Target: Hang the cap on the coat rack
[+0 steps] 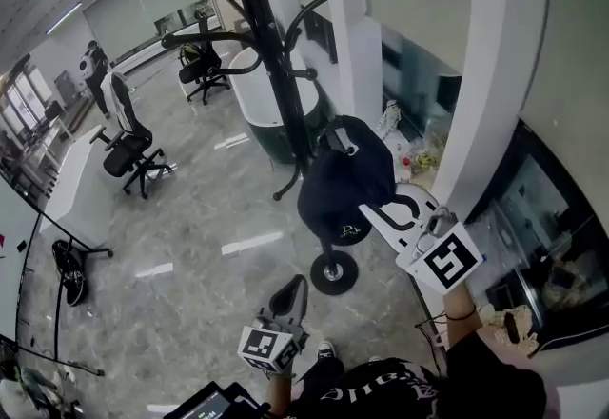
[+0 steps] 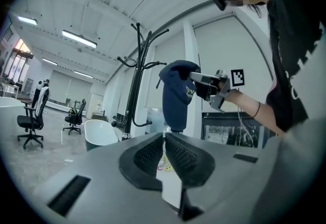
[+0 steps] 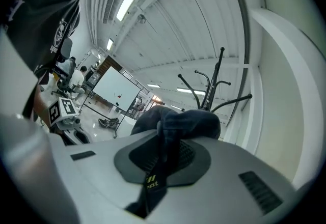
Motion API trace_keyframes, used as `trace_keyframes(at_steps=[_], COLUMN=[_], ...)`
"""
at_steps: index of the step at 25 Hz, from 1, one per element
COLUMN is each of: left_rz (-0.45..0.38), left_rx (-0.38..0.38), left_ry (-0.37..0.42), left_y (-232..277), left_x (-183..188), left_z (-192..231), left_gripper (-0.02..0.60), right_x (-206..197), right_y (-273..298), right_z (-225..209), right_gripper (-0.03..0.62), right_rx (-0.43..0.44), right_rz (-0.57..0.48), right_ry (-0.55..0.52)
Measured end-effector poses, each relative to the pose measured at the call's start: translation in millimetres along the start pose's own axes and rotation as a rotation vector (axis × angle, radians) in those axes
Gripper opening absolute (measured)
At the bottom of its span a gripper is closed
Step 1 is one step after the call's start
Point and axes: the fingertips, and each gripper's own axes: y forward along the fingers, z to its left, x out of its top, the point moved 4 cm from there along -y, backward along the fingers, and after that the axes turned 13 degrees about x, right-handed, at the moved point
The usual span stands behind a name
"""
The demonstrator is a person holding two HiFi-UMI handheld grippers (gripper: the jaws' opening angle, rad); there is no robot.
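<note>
A dark navy cap [image 1: 343,181] hangs in the air in front of the black coat rack [image 1: 271,46], beside its pole and below its curved hooks. My right gripper [image 1: 366,210] is shut on the cap's back fabric and strap. In the right gripper view the cap [image 3: 178,118] bunches between the pads of that gripper [image 3: 165,141], with the rack's arms [image 3: 216,78] beyond. My left gripper [image 1: 295,291] sits lower, near the person's body, shut and holding nothing. The left gripper view shows its jaws [image 2: 164,139] together, the hanging cap [image 2: 175,101] and the rack [image 2: 136,80].
The rack's round base [image 1: 333,272] stands on the grey marble floor. A white tub-shaped seat [image 1: 276,93] is behind the rack. Office chairs [image 1: 128,146] stand to the left. A white column [image 1: 485,74] and glass panels close off the right side.
</note>
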Motion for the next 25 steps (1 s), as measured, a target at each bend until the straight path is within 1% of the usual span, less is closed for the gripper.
trace_keyframes(at_steps=[3,7,11,13,17,21,25], left_rz=[-0.001,0.013,0.004,0.011,0.011,0.016,0.02], left_rx=[-0.022,-0.042,-0.073,-0.096,-0.113,-0.11,-0.114], left_ry=[-0.006,-0.022,-0.033,-0.037,-0.036,-0.043,-0.046], left_y=[8,17,26,29,32,36,37], left_x=[1,3,2,4,1,-2,-6], left_z=[21,41,58,62,72,80,86], left_gripper=[0.005,0.005,0.005,0.005,0.005,0.005,0.005], right_x=[16,31,37,35,18,-11,-44], right_y=[16,32,52,61,78,94,117], right_z=[-18,-42,-68,-80,-98,-109,-113], right_gripper=[0.037,0.037,0.037,0.037,0.037,0.037,0.037], right_rx=[-0.03,-0.075,-0.099,-0.11,-0.119,-0.125,-0.112], right_rz=[-0.037,-0.054,-0.05,-0.047,-0.031,-0.011,0.05], right_ry=[-0.018,-0.048,-0.062,-0.049,0.013,0.079,0.137])
